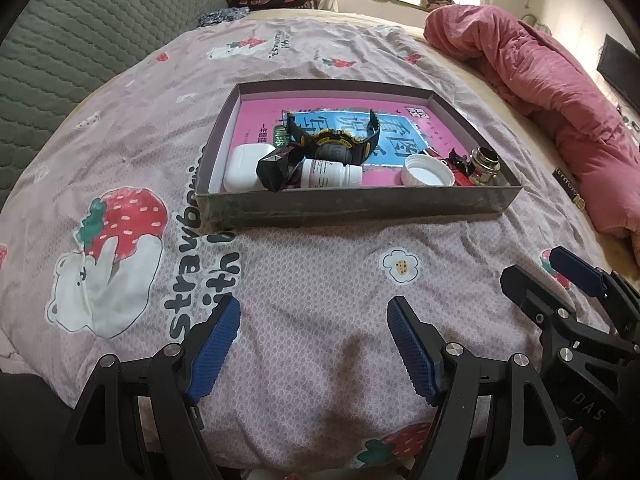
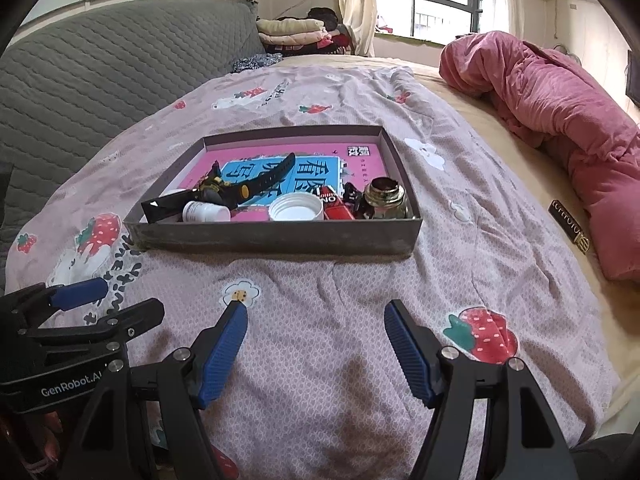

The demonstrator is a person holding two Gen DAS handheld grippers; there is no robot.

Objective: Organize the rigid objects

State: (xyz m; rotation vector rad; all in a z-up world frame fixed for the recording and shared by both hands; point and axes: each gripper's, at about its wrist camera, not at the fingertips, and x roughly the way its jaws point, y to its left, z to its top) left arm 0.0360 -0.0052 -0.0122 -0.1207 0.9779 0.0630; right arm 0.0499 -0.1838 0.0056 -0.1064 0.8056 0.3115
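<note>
Both grippers hover over the quilt, left gripper (image 1: 314, 344) and right gripper (image 2: 316, 346) spread wide, empty. At twelve o'clock, the cardboard tray (image 1: 360, 206) holds the wristwatch (image 1: 336, 146) (likely stiff-cased, floppy-strapped): grab its case. The white pill bottle (image 1: 330, 173) looks light, slippery.

Bare strawberry-print quilt (image 1: 320, 280) lies open up to the box's near wall (image 1: 352, 206); inside, watch (image 1: 334, 142), pill bottle (image 1: 330, 172) and white cap (image 1: 428, 171) crowd the near edge.

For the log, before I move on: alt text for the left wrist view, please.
Open left gripper hovers empty over a strawberry-print bedspread, facing a shallow box holding a watch, pill bottle, white cap and earbud case.
</note>
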